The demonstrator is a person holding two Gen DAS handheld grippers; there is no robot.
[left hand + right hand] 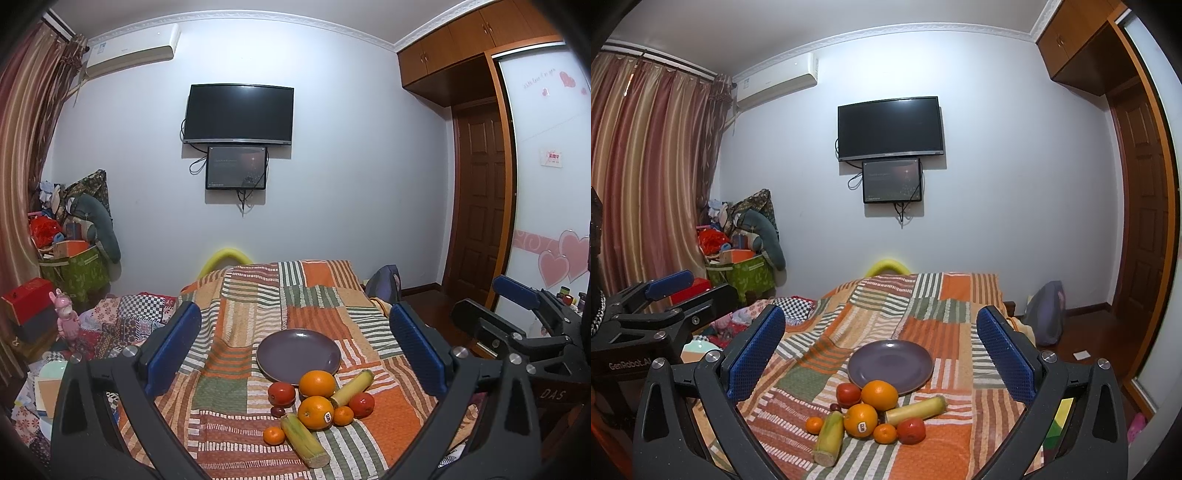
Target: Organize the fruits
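An empty purple plate (pixel 295 354) (pixel 890 365) lies on a striped patchwork bedspread (pixel 258 302). In front of it is a cluster of fruit: two large oranges (pixel 317 384) (pixel 880 395), one with a sticker (pixel 316 412) (pixel 861 420), two red tomatoes (pixel 281 393) (pixel 911 430), small mandarins (pixel 274 435) (pixel 885 433), a dark small fruit (pixel 277 411) and two sugarcane pieces (pixel 304 439) (pixel 916 405). My left gripper (pixel 295 350) is open and empty above the bed. My right gripper (pixel 882 354) is open and empty; it also shows at the right of the left wrist view (pixel 517 295).
A TV (pixel 239 113) and a smaller screen (pixel 236 168) hang on the far wall. Boxes, bags and toys (pixel 70 251) pile up at the left by the curtain. A wardrobe (pixel 546 184) and door (pixel 480 206) stand at the right. A bag (pixel 1045 314) lies beside the bed.
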